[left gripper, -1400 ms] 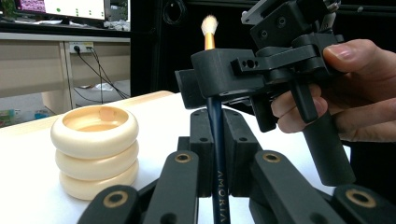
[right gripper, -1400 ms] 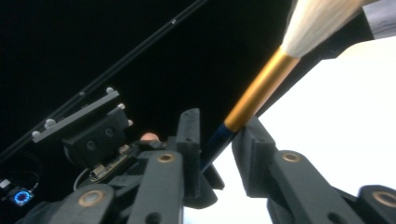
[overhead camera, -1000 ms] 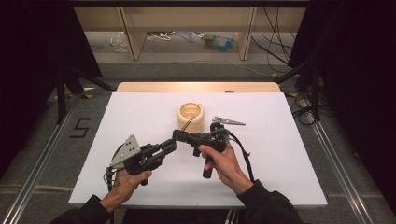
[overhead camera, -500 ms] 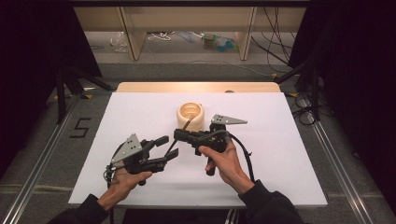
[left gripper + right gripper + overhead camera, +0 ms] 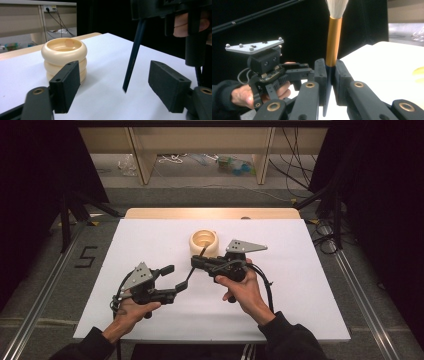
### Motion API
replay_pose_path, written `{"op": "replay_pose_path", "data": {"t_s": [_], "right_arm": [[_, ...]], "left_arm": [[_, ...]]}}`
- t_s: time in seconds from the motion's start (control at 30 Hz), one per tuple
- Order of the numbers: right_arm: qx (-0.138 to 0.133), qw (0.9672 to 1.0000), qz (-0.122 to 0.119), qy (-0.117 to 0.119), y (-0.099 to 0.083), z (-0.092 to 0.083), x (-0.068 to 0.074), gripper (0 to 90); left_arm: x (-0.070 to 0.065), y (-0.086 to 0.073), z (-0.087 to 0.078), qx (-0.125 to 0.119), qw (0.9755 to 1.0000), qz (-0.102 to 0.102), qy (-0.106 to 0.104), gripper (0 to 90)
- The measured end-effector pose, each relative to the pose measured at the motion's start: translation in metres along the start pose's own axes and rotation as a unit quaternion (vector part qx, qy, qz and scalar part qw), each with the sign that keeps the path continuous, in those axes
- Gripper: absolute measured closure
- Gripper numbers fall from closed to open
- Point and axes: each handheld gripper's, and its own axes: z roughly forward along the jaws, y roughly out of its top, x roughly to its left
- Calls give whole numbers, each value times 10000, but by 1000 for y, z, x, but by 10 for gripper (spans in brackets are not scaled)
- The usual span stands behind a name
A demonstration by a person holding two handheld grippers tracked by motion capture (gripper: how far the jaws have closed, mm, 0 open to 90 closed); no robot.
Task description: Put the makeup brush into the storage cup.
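The left tool (image 5: 172, 281) hovers over the counter (image 5: 310, 290) toward its near left corner, jaws released; they have just been opening, and the dark handle end of the brush (image 5: 132, 58) stands between them, touching neither pad. Just right of it, near the counter's middle, the right tool (image 5: 196, 262) is clenched on the brush (image 5: 333, 42) at its handle, below the gold ferrule and white bristles. The brush slants down toward the left tool. Just behind the right tool, toward the far edge, sits a cream ringed holder (image 5: 204, 241).
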Motion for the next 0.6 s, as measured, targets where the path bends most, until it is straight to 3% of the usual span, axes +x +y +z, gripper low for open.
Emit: {"op": "replay_pose_path", "data": {"t_s": [0.1, 0.3, 0.4, 0.6], "right_arm": [[49, 9999, -113, -109, 2, -3, -1, 832], [111, 9989, -330, -327, 5, -7, -6, 832], [176, 9984, -381, -381, 6, -9, -7, 832], [224, 9973, -448, -541, 8, -12, -10, 831]], "left_arm": [[2, -1, -1, 50, 10000, -76, 37, 209], [6, -3, -4, 126, 9998, -3, 152, 163], [9, -4, -6, 153, 9995, 138, 247, 160], [13, -6, -9, 176, 9992, 125, 350, 160]]}}
